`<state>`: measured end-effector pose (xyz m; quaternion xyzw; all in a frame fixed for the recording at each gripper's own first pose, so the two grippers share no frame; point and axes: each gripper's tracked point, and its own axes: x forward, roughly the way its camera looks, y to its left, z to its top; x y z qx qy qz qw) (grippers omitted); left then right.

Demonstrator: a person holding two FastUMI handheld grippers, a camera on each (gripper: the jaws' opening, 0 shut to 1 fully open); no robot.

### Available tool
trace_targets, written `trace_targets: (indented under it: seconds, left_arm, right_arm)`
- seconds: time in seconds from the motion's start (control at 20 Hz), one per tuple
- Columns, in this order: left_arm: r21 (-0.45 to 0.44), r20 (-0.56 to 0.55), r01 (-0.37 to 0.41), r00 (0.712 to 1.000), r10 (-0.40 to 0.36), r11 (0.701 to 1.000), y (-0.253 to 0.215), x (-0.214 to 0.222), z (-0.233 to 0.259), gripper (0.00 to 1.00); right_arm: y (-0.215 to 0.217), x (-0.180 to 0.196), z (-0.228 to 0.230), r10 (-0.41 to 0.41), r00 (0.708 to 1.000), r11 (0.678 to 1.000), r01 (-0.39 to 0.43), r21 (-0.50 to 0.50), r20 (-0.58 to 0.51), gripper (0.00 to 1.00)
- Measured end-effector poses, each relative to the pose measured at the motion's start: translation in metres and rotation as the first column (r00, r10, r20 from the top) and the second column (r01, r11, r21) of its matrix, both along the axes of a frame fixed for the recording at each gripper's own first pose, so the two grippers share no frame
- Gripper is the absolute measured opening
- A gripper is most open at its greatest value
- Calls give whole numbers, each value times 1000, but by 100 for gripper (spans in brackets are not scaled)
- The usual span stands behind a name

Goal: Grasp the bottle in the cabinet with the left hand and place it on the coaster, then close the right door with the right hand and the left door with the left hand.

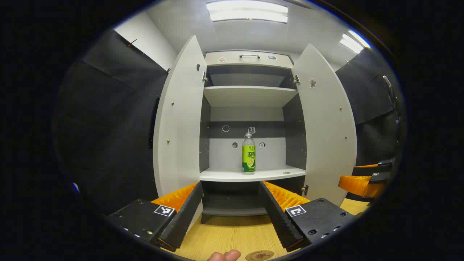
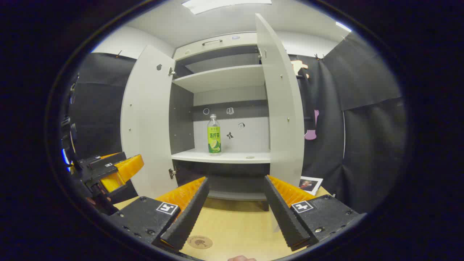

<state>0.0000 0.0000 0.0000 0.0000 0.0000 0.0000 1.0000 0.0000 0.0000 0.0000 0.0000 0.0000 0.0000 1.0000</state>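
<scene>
1. Nearest us in the left gripper view: a fingertip (image 1: 224,256) at the bottom edge, the coaster (image 1: 259,255) just beside it on the wooden desk (image 1: 232,232), and the left gripper (image 1: 232,214) with its jaws spread wide, pinching nothing.
2. We see the right gripper (image 2: 235,214) low over the desk in the right gripper view, jaws also spread and empty; the coaster (image 2: 199,241) lies near its left finger.
3. We see the bottle (image 1: 248,153) standing upright on the lower shelf (image 1: 253,175) of the cabinet (image 1: 250,59), well apart from both grippers. Both doors stand open: left door (image 1: 179,119), right door (image 1: 328,123).
4. Risk, our judgement: the bottle is tall and narrow, so a finger clipping it on approach could tip it back into the cabinet or off the shelf edge.
5. Risk: a grasp high near the cap could let it swing or slip; the label band looks like the safer place.
6. Risk: the coaster is small and sits close to the desk's near edge; an off-centre set-down could leave the bottle half on it and leaning.
7. Risk: closing a door before the bottle is out, or with the other gripper in the opening, would cause a collision.
8. Writing: the bottle label is green and yellow with large characters; we can't read them at this size. Small stickers on the cabinet's back wall and the square markers on the grippers are unreadable too.
</scene>
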Motion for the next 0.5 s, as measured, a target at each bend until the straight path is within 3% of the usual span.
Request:
trace_targets:
  seconds: [0.25, 0.3, 0.4, 0.45, 0.5]
  left_arm:
    - [-34, 7, -3, 1000, 3, 999, 5, 3, 0, 95]
    - [-35, 9, -2, 1000, 3, 999, 6, 3, 0, 95]
    - [-27, 10, 0, 1000, 1, 1000, 9, 2, 1, 95]
    - [-22, 12, -3, 1000, 3, 1000, 10, 1, 1, 95]
    - [-20, 16, -4, 1000, 4, 1000, 12, 2, 3, 95]
  right_arm:
    - [0, 3, 2, -5, 1000, 1000, 5, -6, 1, 94]
    - [0, 5, 1, -7, 1000, 1000, 7, -6, 2, 99]
    - [0, 7, 1, -14, 1000, 1000, 14, -6, 1, 94]
    - [0, 6, 2, -16, 1000, 1000, 16, -3, 3, 99]
    - [1, 6, 3, -16, 1000, 1000, 16, 2, 7, 94]
